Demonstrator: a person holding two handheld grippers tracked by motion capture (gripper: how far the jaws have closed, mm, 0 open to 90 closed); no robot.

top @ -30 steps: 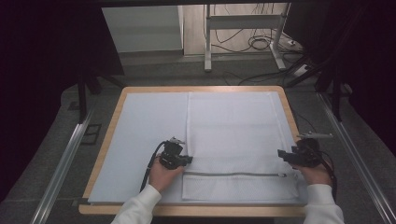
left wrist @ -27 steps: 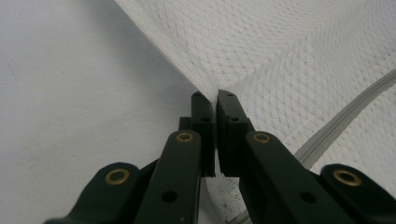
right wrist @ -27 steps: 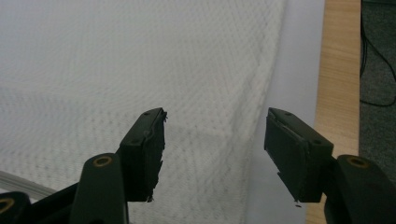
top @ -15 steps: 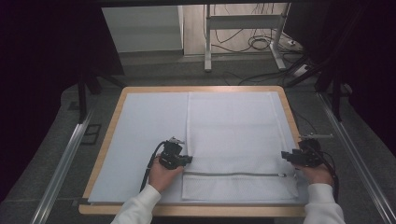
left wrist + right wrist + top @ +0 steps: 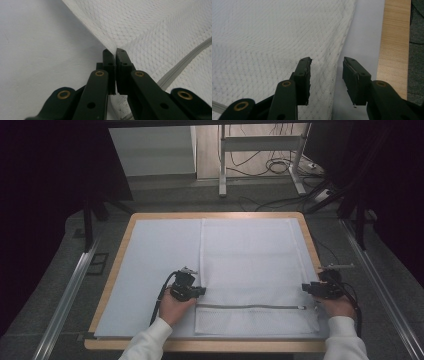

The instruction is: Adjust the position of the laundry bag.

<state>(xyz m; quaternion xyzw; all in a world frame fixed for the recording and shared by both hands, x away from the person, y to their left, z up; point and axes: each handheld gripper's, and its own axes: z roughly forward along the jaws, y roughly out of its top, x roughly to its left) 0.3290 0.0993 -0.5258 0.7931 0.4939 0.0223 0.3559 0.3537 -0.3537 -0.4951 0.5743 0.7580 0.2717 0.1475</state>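
A white mesh laundry bag with a grey zipper lies flat on the right half of the table. My left gripper sits at the bag's left edge, shut on a pinched fold of the mesh beside the zipper. My right gripper is at the bag's right edge. Its jaws have just been closing and stand apart around the bag's hem, which lies between the pads without being pressed.
A pale sheet covers the wooden table; its wood border runs just right of the bag. Metal rails flank the table. A desk frame and cables stand on the floor beyond.
The right gripper has shifted slightly at the bag's right edge. The left gripper and the bag have stayed put.
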